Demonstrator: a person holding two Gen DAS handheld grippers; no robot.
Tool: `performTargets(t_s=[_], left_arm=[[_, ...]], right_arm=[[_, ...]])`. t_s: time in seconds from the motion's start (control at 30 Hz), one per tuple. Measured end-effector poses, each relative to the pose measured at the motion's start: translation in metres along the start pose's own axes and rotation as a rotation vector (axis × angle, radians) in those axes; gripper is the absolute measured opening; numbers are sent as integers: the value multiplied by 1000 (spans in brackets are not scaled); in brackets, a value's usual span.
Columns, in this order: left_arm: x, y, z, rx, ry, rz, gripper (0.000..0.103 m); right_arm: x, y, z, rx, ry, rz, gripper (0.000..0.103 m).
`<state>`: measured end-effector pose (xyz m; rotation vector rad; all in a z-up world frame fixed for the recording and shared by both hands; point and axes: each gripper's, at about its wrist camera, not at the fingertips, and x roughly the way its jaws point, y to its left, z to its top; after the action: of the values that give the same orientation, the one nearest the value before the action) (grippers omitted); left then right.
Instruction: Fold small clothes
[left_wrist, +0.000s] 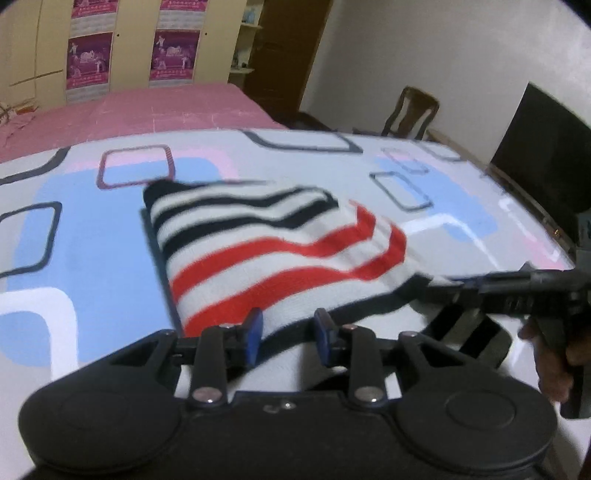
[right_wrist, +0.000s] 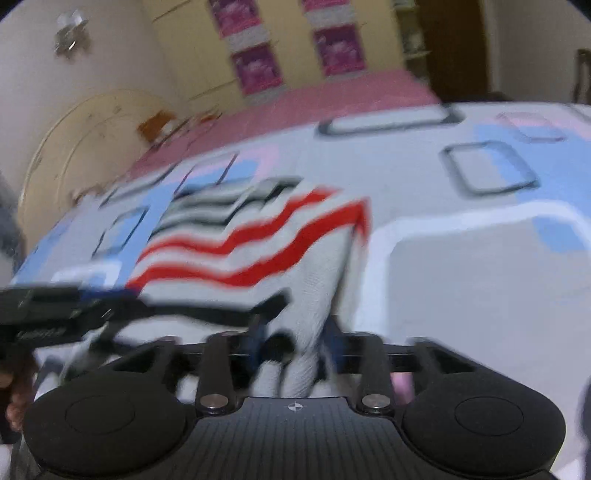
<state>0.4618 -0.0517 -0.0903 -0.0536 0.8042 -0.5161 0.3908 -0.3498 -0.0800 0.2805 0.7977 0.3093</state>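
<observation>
My right tongs (right_wrist: 295, 343) are pinching a bunched fold of the striped garment (left_wrist: 266, 251), while my left tongs (left_wrist: 288, 332) stand spread at its near hem with nothing between the pads. The garment, white with navy and red stripes, lies on the patterned desk (left_wrist: 92, 258), its right side lifted off the surface. I judge I am mid-fold, carrying that side across toward nine o'clock. Next I should lay the lifted edge down squarely and use the left tongs to steady the hem so the layers do not slide. The left view shows the right tongs coming in from three o'clock and more striped cloth beneath them; the right view, badly blurred, alone shows the cloth wedged between its pads.
</observation>
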Motion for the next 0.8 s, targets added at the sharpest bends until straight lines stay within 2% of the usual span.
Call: performTargets(t_s=[0.07,0.2,0.23,0.27,0.3,0.33,0.4,0.43,0.57,0.67,0.73,0.8], left_arm=[[0,9,6,-11,-16,3,28],[17,26,22,-74,-17,-13,32],[22,28,26,-81,-12,-17,32],[25,29,29,-81,-12,-24,31],[26,30,31,-75,-15,-34,31],[29,29,33,-65,-19,-50,31],[40,31,31,-51,0,-76,32],[50,32,29,-47,41,-69,33],[54,27,27,-19,42,-44,33],[40,20,28,7,30,-19,30],[17,11,26,23,-22,-44,30],[-4,-1,20,43,-54,-64,30]], right_arm=[[-1,-11,16,54,-33,40,57],[42,-36,44,212,55,64,55],[53,-42,47,252,83,68,46],[56,-47,49,288,79,99,10],[51,-46,51,287,58,123,10],[43,-38,50,211,23,104,10],[37,-24,39,81,1,12,10],[44,-25,31,68,25,-21,10],[50,-30,30,81,40,-31,10],[38,-28,38,39,54,-36,12],[21,-25,42,35,1,-36,12],[-3,-19,36,2,-26,15,12]])
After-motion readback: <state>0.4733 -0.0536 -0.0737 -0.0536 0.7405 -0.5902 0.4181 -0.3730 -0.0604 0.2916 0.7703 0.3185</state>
